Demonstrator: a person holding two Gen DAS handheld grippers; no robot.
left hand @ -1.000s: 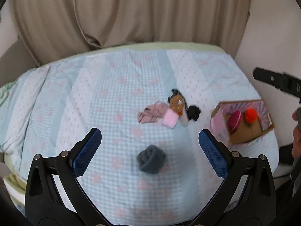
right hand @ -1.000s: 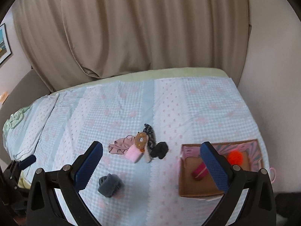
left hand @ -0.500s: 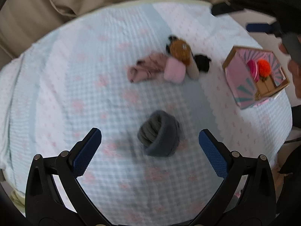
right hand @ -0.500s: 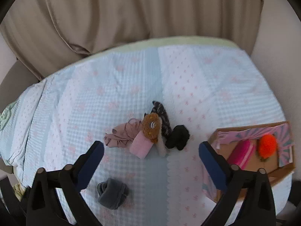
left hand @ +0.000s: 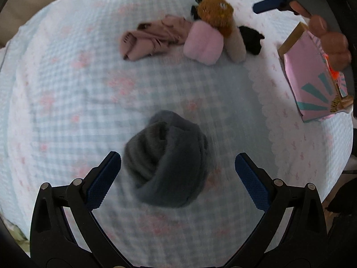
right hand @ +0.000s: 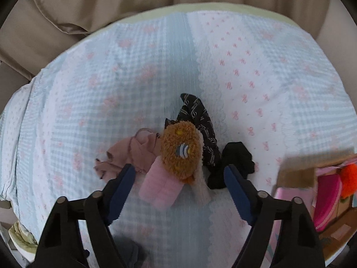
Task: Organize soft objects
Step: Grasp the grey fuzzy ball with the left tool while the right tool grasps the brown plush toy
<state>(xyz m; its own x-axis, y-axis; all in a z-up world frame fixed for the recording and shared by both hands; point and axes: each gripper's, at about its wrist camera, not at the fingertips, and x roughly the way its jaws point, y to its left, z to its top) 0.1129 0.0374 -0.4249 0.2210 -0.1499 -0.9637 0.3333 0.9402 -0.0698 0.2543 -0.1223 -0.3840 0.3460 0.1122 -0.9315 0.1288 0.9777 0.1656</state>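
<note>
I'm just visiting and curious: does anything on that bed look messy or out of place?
Yes. A jumbled heap of soft things lies mid-bed, overlapping each other, and a rolled grey sock lies alone, apart from it. The cardboard box holds only a few items.

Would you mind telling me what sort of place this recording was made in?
Most likely a bedroom at home. The things lie on a bed with a pale blue and pink patterned bedspread, beige curtains hang behind it, and rolled socks and a small plush toy lie on top.
</note>
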